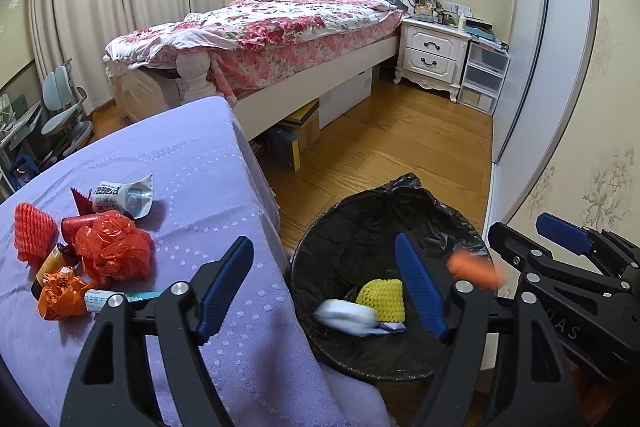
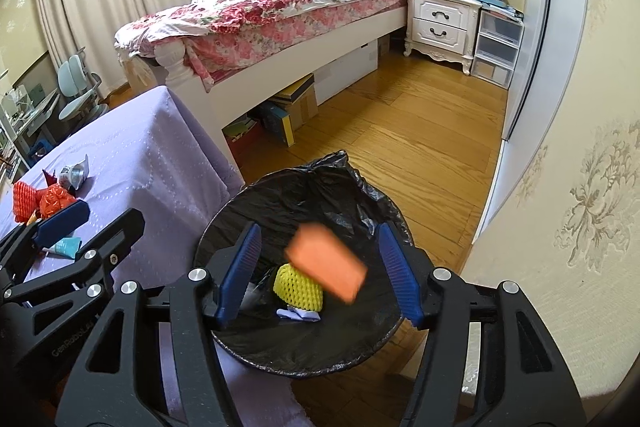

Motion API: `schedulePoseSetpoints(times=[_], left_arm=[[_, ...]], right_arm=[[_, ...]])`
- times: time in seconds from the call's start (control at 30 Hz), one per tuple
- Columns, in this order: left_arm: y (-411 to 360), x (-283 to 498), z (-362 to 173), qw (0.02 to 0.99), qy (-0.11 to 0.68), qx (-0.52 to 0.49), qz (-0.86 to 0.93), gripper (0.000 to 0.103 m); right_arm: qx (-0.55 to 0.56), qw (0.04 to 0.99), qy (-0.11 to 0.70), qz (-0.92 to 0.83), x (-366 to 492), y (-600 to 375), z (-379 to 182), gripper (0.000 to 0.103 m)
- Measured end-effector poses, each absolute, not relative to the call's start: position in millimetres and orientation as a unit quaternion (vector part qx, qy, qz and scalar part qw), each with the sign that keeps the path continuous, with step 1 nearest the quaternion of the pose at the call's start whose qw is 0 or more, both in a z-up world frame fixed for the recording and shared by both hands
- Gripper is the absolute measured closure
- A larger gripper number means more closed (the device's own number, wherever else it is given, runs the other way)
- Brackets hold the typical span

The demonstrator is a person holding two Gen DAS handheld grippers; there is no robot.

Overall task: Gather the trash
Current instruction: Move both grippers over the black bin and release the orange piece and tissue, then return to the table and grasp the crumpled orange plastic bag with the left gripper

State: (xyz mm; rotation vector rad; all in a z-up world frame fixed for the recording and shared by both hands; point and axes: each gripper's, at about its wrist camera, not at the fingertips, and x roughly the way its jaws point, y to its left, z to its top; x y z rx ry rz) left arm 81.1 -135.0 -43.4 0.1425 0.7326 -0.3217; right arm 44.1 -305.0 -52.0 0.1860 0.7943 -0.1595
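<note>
The right wrist view looks into a round bin (image 2: 240,343) lined with a black bag. The right tool (image 2: 320,275) has its 2 blue fingers spread wide, pinching nothing. Between them, touching neither, a blurred orange piece of trash (image 2: 326,263) hangs in mid-air above a yellow foam net (image 2: 298,289) and a white scrap at the bin's bottom. At 9 o'clock, the left tool (image 2: 66,223) shows side-on.

Only the left wrist view shows the remaining trash pile closely. At 9 o'clock on the purple-covered table (image 1: 200,187) lie a red foam net (image 1: 34,231), a crumpled orange bag (image 1: 114,251), a white wrapper (image 1: 124,197) and an orange packet (image 1: 60,297), clustered and touching. The left tool (image 1: 324,287) is also spread and empty, over the table edge and bin. Here the orange piece is a blur at 3 o'clock, and a blurred white wad (image 1: 348,315) lies beside the yellow net.
</note>
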Motion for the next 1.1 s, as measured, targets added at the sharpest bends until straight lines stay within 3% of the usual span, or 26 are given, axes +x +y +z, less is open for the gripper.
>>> schedulePoseSetpoints(times=[0.2, 0.6, 1.1], left_arm=[[-130.2, 79.8, -44.0, 0.922, 0.354, 0.075, -0.137, 0.020], [-110.5, 73.1, -33.7, 0.928, 0.345, 0.079, -0.114, 0.019], [-16.1, 60.0, -36.5, 0.931, 0.359, 0.059, -0.025, 0.019]], right_arm=[[0.091, 0.915, 0.384, -0.083, 44.0, -306.1, -50.7, 0.040], [0.089, 0.916, 0.384, -0.076, 39.0, -295.8, -47.8, 0.036], [0.053, 0.917, 0.396, -0.002, 46.6, -223.1, -47.5, 0.036]])
